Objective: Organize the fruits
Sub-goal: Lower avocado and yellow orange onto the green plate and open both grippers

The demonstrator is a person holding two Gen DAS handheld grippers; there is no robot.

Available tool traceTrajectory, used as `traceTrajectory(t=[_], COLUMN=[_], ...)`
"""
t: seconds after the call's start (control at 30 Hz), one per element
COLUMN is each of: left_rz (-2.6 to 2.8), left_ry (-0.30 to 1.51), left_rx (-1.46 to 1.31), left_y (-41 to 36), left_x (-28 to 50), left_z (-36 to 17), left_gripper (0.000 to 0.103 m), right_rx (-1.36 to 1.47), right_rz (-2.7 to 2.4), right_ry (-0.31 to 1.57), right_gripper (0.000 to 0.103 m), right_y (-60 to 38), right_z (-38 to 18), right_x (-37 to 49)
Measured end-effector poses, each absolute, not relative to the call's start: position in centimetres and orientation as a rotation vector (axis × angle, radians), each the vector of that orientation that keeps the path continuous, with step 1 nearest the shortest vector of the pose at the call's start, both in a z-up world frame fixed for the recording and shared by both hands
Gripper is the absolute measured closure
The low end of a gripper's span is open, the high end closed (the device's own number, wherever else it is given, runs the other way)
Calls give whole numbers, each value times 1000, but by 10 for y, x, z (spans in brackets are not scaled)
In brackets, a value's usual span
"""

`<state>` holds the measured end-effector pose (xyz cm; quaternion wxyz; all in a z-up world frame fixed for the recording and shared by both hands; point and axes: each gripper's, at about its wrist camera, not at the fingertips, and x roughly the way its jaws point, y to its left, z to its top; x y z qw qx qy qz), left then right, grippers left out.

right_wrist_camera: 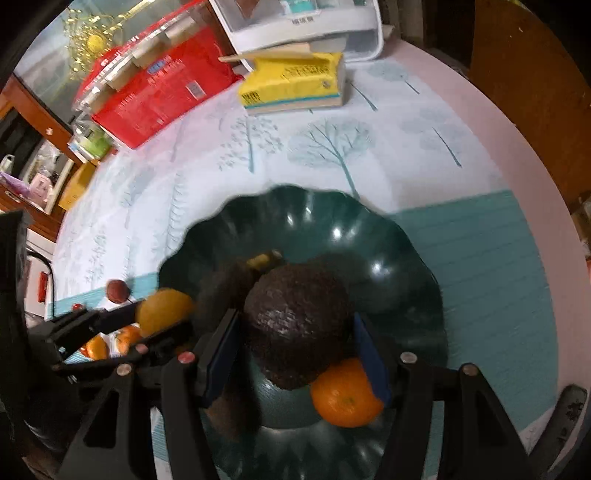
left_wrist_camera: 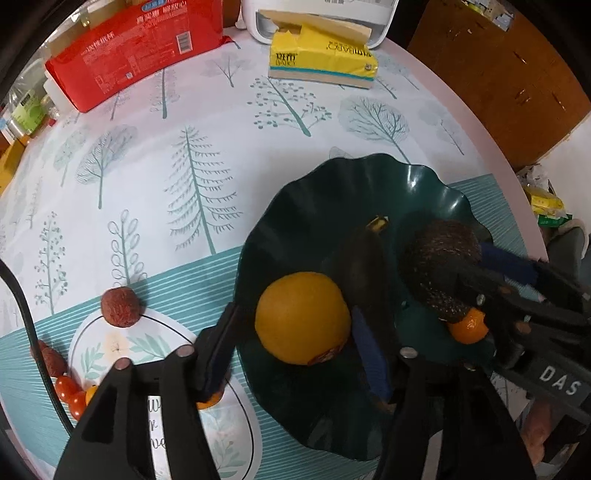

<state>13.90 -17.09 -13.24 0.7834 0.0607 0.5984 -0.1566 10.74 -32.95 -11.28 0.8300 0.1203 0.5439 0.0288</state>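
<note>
A dark green wavy bowl (left_wrist_camera: 424, 184) (right_wrist_camera: 388, 251) stands on the table. My left gripper (left_wrist_camera: 295, 350) is shut on a large orange (left_wrist_camera: 301, 321) held over the bowl's left rim; the orange also shows in the right wrist view (right_wrist_camera: 162, 310). My right gripper (right_wrist_camera: 295, 354) is shut on a dark avocado (right_wrist_camera: 295, 325) (left_wrist_camera: 439, 266) above the bowl. Inside the bowl lie a blackened banana (left_wrist_camera: 364, 258) (right_wrist_camera: 221, 291) and a small tangerine (right_wrist_camera: 345, 397) (left_wrist_camera: 467, 326).
Left of the bowl lie a brown-red fruit (left_wrist_camera: 120, 306), cherry tomatoes (left_wrist_camera: 70, 391) and more small fruit. A red package (left_wrist_camera: 136, 48), a yellow tissue pack (left_wrist_camera: 321, 55) and a white container (left_wrist_camera: 317, 14) stand at the back. The table's edge (left_wrist_camera: 517, 184) curves at the right.
</note>
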Motion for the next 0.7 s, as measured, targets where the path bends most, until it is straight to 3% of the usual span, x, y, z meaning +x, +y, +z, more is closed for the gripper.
traceTrajectory(t=[0.07,0.13,0.7], left_rz=[-326,-327,-311], left_ry=[1268,1257,1209], left_rx=[152,152,146], left_y=[-171,-171,-151], left_x=[136,135,118], left_z=[-127,-122,-89], left_gripper=[26,23,14], right_rx=[211,192,197], right_rz=[68,70,22], right_ry=[1124,1108,1068], right_gripper=[41,41,41], right_y=[-323,-320,-314], right_z=[-103,-96,-73], right_x=[110,111,87])
